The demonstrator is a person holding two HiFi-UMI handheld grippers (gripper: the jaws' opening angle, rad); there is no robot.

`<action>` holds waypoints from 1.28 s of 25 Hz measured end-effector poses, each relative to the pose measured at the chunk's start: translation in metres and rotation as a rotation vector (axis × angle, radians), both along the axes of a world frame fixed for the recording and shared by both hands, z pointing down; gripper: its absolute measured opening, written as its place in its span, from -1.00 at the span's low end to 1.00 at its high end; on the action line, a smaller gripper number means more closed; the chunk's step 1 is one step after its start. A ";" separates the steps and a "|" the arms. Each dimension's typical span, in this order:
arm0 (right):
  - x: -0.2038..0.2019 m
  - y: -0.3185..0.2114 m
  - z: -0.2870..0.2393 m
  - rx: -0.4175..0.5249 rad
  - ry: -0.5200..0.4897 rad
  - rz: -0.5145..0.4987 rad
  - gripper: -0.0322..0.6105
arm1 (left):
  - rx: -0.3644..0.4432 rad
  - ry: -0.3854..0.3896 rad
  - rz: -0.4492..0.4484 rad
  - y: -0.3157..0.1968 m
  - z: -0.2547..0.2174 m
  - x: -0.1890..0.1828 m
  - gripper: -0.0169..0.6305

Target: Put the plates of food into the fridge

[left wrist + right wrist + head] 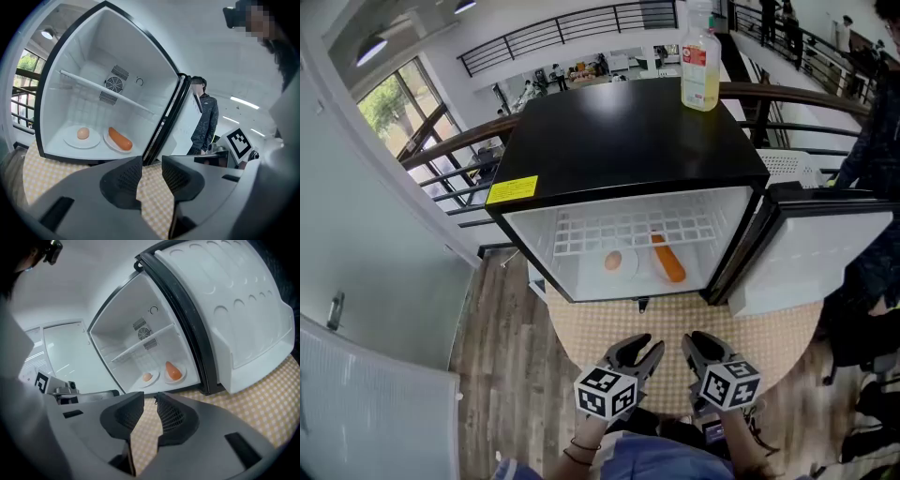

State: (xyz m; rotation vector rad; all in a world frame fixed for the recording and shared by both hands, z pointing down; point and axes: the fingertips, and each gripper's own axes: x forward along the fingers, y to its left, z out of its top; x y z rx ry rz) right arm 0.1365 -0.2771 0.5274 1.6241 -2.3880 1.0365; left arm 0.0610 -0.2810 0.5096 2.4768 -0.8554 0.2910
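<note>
The small black fridge (628, 141) stands open with two white plates on its floor. The left plate (70, 138) carries an egg (612, 261), and the right one holds an orange sausage (667, 259). Both show again in the right gripper view, the egg (147, 376) left of the sausage (173, 371). My left gripper (642, 349) and right gripper (701, 345) hover side by side over the checked mat, in front of the fridge and well short of it. Each has a narrow gap between its pads and nothing in it; the left gripper (151, 171) and right gripper (150, 404) both point at the open compartment.
The fridge door (811, 253) is swung out to the right. A wire shelf (633, 230) spans the compartment above the plates. A bottle of pale liquid (700, 70) stands on the fridge top. A checked mat (675, 319) covers the floor in front. A person (204, 119) stands beyond the door.
</note>
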 end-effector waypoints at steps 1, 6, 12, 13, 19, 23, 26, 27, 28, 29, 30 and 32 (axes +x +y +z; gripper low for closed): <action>0.001 0.009 -0.003 0.003 -0.003 -0.008 -0.59 | 0.005 0.004 -0.005 0.007 -0.003 0.002 -0.51; 0.008 0.052 -0.014 0.011 -0.018 -0.041 -0.61 | 0.019 0.019 -0.033 0.044 -0.013 0.009 -0.51; 0.011 0.096 -0.020 0.019 -0.050 -0.081 -0.64 | 0.037 0.031 -0.086 0.088 -0.020 0.011 -0.52; 0.011 0.102 -0.021 0.021 -0.057 -0.089 -0.64 | 0.039 0.029 -0.098 0.095 -0.020 0.010 -0.52; 0.004 0.132 -0.019 0.024 -0.060 -0.137 -0.65 | 0.021 0.001 -0.129 0.136 -0.015 0.001 -0.52; -0.003 0.145 -0.016 0.017 -0.088 -0.157 -0.67 | 0.024 -0.001 -0.135 0.153 -0.016 -0.002 -0.55; -0.011 0.151 -0.016 0.020 -0.097 -0.167 -0.67 | 0.029 -0.007 -0.129 0.163 -0.019 -0.006 -0.58; -0.014 0.152 -0.017 0.024 -0.100 -0.169 -0.67 | 0.032 -0.010 -0.126 0.165 -0.020 -0.008 -0.59; -0.017 0.153 -0.019 0.029 -0.102 -0.171 -0.67 | 0.036 -0.011 -0.124 0.167 -0.021 -0.010 -0.59; -0.020 0.154 -0.021 0.034 -0.102 -0.172 -0.67 | 0.041 -0.010 -0.121 0.168 -0.023 -0.013 -0.60; -0.023 0.155 -0.023 0.039 -0.100 -0.173 -0.67 | 0.047 -0.008 -0.118 0.169 -0.026 -0.015 -0.61; -0.031 0.159 -0.028 0.049 -0.096 -0.172 -0.68 | 0.059 -0.005 -0.108 0.173 -0.032 -0.021 -0.61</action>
